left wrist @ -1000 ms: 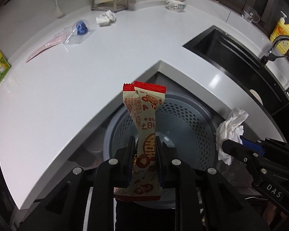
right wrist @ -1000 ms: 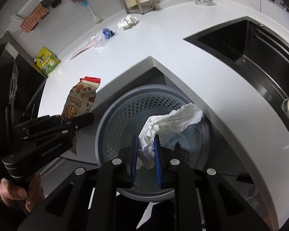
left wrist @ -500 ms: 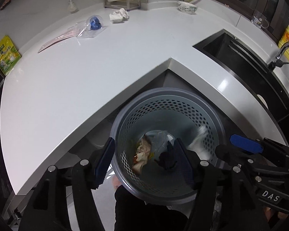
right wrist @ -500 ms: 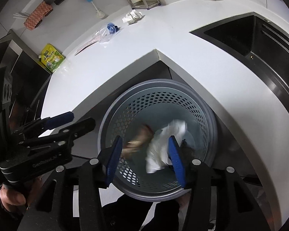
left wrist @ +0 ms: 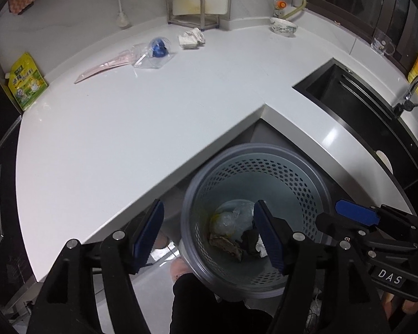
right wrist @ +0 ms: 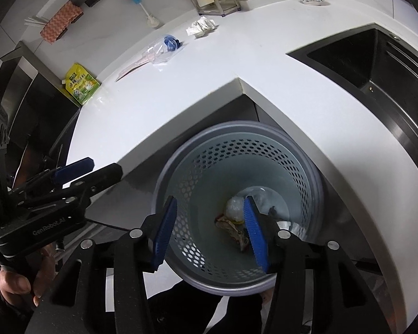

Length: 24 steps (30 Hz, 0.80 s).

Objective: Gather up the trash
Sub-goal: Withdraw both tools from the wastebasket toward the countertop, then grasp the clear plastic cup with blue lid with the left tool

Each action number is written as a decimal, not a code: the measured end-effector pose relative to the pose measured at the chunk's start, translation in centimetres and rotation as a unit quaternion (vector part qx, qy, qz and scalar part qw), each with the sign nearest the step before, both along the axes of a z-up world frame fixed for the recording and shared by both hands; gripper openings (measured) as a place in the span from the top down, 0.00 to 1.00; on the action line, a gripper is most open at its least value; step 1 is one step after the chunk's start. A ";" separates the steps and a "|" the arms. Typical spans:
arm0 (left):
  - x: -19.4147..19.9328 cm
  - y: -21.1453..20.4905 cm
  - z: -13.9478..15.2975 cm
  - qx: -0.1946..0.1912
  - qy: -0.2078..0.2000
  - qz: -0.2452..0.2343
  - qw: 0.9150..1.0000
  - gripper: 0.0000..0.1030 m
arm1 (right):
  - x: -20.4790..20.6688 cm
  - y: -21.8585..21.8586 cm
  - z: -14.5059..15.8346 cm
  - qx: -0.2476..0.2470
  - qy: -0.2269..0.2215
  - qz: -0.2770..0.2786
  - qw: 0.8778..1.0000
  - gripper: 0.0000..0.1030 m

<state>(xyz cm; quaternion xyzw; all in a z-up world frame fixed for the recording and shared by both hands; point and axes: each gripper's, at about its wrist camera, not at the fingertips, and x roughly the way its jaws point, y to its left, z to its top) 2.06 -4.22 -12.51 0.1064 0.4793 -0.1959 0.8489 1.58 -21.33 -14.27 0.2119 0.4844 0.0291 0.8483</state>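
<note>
White countertop [left wrist: 142, 128] wraps around an inner corner, and a grey perforated waste basket [left wrist: 301, 183] stands on the floor tucked into that corner. Nearest, directly above the basket, the left gripper [left wrist: 209, 231] hangs with its blue-padded jaws opening, nothing between them. Beside it, over the same basket, the right gripper [right wrist: 211, 228] has its jaws spread apart and empty too; a person's hand [right wrist: 14, 284] grips the left tool's handle at the edge of the right wrist view. At the bottom of the basket lie a crumpled snack wrapper [left wrist: 225, 245], a clear plastic bag [left wrist: 231, 220] and a bit of white tissue [left wrist: 262, 246]. Farther from the basket, on the countertop toward the back wall, rest a clear bag with a blue object [left wrist: 156, 53], a pink strip [left wrist: 103, 66] next to it, and a crumpled paper wad [left wrist: 192, 39]. A yellow-green packet [left wrist: 26, 80] leans at the counter's far left end. A black sink [left wrist: 356, 105] lies right of the basket, and a patterned bowl [left wrist: 282, 26] sits by the back wall.
</note>
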 end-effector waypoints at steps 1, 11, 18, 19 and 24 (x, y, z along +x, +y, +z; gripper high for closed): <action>0.3 0.4 0.3 -0.001 -0.003 0.004 1.000 0.35 | 0.3 0.0 0.1 0.000 -0.001 0.000 1.000 0.53; 6.5 3.0 3.3 -0.015 -0.046 0.042 0.998 0.27 | 5.8 0.3 2.0 -0.008 -0.025 -0.012 1.000 0.52; 14.7 3.9 4.7 -0.031 -0.095 0.083 0.991 0.20 | 12.6 -0.5 3.4 -0.033 -0.046 -0.024 0.998 0.51; 15.8 3.8 4.6 -0.032 -0.100 0.087 0.991 0.20 | 13.5 -0.7 3.5 -0.037 -0.048 -0.024 0.998 0.51; 20.6 2.8 3.5 -0.038 -0.116 0.106 0.987 0.17 | 19.0 -2.1 3.7 -0.050 -0.063 -0.028 0.996 0.51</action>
